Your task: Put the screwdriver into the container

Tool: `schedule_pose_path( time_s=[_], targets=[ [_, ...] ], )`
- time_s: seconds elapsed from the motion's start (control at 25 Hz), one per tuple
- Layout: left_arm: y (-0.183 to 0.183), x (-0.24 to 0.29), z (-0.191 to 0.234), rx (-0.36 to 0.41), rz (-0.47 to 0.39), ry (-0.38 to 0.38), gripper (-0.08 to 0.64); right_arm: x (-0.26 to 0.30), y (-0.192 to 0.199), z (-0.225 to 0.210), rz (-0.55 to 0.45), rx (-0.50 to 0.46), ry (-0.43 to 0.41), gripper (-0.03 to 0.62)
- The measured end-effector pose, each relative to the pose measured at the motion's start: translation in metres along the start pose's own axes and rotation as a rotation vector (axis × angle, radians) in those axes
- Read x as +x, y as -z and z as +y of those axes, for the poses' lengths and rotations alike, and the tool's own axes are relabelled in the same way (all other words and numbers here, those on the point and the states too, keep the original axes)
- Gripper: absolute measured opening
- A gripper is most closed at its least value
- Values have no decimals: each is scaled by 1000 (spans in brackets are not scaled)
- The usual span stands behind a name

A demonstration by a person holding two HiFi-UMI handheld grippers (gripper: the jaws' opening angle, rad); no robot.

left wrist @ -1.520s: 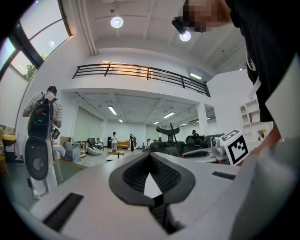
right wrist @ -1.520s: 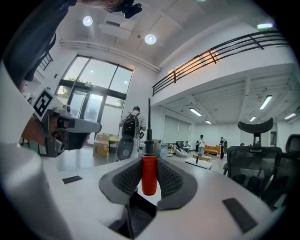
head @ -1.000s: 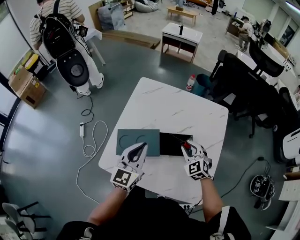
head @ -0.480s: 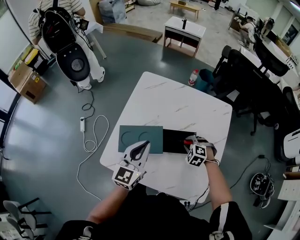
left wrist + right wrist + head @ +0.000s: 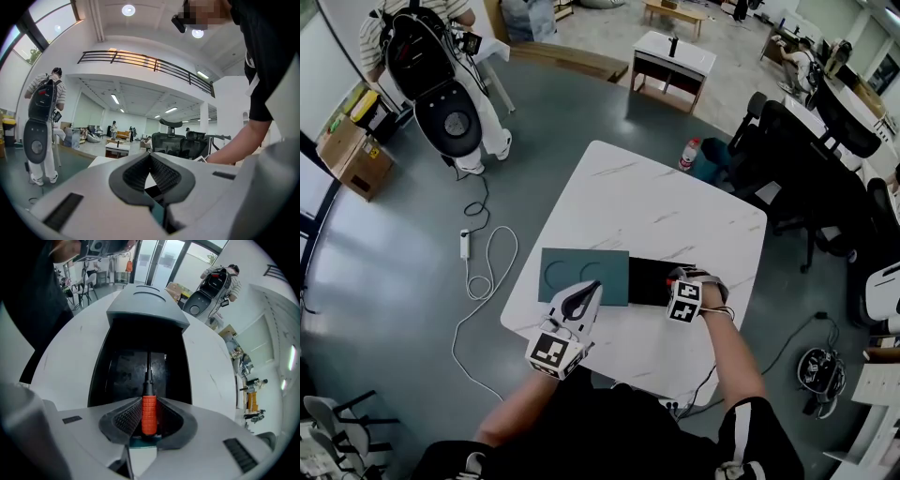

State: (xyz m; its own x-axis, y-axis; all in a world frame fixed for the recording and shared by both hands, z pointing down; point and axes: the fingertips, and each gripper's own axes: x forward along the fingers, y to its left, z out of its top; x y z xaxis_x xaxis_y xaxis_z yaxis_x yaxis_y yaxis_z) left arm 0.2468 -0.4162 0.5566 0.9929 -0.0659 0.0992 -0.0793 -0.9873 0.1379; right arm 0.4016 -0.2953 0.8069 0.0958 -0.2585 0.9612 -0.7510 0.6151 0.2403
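Stands as a white, grey-veined square table (image 5: 647, 206) on the grey floor and bears, close to its near edge, a flat teal panel (image 5: 581, 275) with two ring marks and, edge to edge on its right, a shallow black container (image 5: 649, 281).

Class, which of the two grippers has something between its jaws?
The right gripper: its jaws clamp the orange-handled screwdriver, whose shaft points towards the black container. The left gripper has its jaws together with nothing between them.

The right tongs (image 5: 679, 279) tip steeply downward (rolling as they go), lowering the orange-handled black-shafted screwdriver (image 5: 149, 412) toward the black rectangular container (image 5: 647, 281).
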Motion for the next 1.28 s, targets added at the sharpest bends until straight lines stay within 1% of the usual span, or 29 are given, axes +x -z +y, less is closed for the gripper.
schedule_pose_path(
  time_s=[0.12, 0.16, 0.24, 0.28, 0.4, 0.48, 0.56, 0.64, 0.76, 0.84, 0.92, 1.0, 1.12, 1.2, 1.28],
  targets=[
    [-1, 0, -4, 0, -3, 11, 6, -1, -1, -2, 4, 18, -22, 112],
    [-1, 0, -5, 0, -4, 13, 6, -1, -2, -3, 0, 21, -25, 126],
    [0, 2, -4, -1, -5, 14, 6, -3, -5, -5, -15, 35, -36, 189],
    [2, 4, -5, -4, -6, 13, 6, -4, -4, -6, -22, 42, -36, 194],
    [1, 6, -11, -9, -12, 22, 6, -23, 1, -8, -39, 38, 0, 195],
    [-4, 4, -12, -1, -16, 25, 6, -45, -7, -11, -91, 46, 53, 196],
    [-8, 2, -14, 7, -20, 27, 6, -72, -18, -18, -179, 96, 126, 196],
    [-11, 3, -16, 10, -24, 30, 6, -106, -28, -26, -302, 200, 222, 195],
    [-14, 4, -21, 8, -30, 36, 6, -168, -42, -37, -559, 425, 379, 161],
    [-20, 7, -26, 18, -38, 50, 6, -210, -49, -41, -756, 583, 466, 100],
    [-25, 9, -32, 18, -49, 59, 6, -243, -52, -40, -948, 733, 520, 64],
    [-29, 12, -38, 13, -61, 63, 6, -262, -54, -34, -1085, 826, 567, 33],
    [-38, 17, -49, 16, -85, 78, 6, -282, -56, -23, -1193, 903, 634, 25],
    [-44, 17, -56, 13, -102, 87, 6, -297, -55, -17, -1225, 930, 673, 25],
    [-50, 18, -62, 18, -117, 100, 6, -310, -53, -16, -1234, 942, 705, 25]
  ],
)
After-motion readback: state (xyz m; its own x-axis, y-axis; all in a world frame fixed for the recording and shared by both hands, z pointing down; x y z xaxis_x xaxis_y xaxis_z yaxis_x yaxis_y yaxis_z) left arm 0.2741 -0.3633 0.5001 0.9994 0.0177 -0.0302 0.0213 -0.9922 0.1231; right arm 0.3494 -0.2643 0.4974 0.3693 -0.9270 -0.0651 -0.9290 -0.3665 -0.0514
